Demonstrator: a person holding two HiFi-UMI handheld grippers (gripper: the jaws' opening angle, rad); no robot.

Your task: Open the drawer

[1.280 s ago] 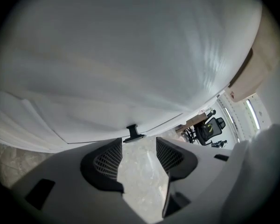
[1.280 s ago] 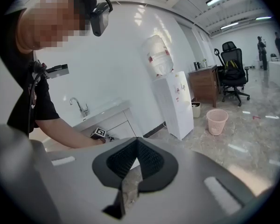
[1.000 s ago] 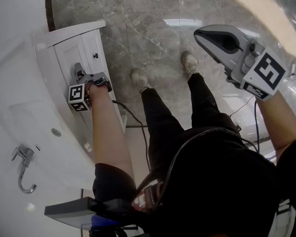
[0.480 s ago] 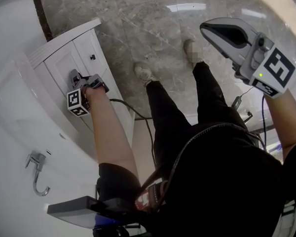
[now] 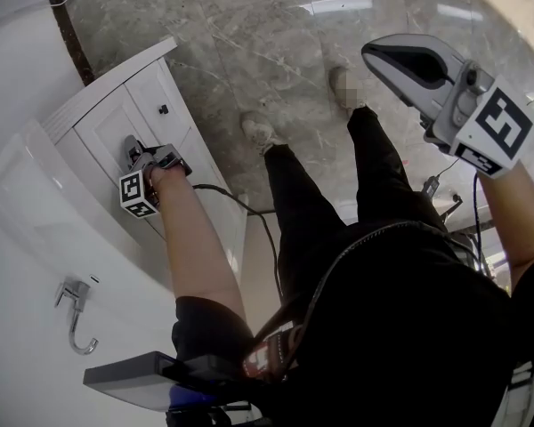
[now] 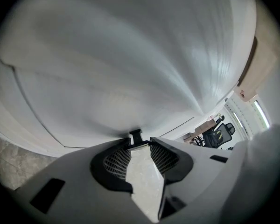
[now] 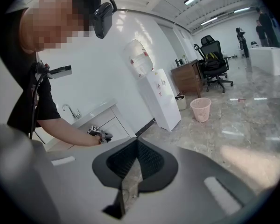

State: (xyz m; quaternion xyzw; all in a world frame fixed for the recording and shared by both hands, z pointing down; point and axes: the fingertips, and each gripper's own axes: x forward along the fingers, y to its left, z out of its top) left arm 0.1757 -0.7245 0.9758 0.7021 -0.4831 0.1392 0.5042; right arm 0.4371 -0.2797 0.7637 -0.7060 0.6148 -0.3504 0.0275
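Observation:
The white drawer front (image 5: 107,136) of a vanity cabinet carries a small black knob (image 6: 135,135). My left gripper (image 5: 131,146) is pressed up against that front. Its jaws have just been closing, with the knob between their tips (image 6: 136,143) and the pads touching it. A second black knob (image 5: 163,109) sits on the neighbouring panel. My right gripper (image 5: 368,56) hangs in the air over the floor, far right of the cabinet. Its pads (image 7: 147,157) meet with nothing between them. The right gripper view also shows the left gripper (image 7: 99,133) at the cabinet.
A white countertop (image 5: 27,229) with a chrome faucet (image 5: 75,305) tops the cabinet. A cable (image 5: 240,207) trails from the left hand. The person's legs and shoes (image 5: 258,132) stand on the marble floor. A water dispenser (image 7: 156,97), a pink basket (image 7: 200,109) and an office chair (image 7: 214,62) stand farther off.
The left gripper's jaws have drawn in around the knob while the hand stayed at the drawer front. The right gripper has drifted a little rightward and lower.

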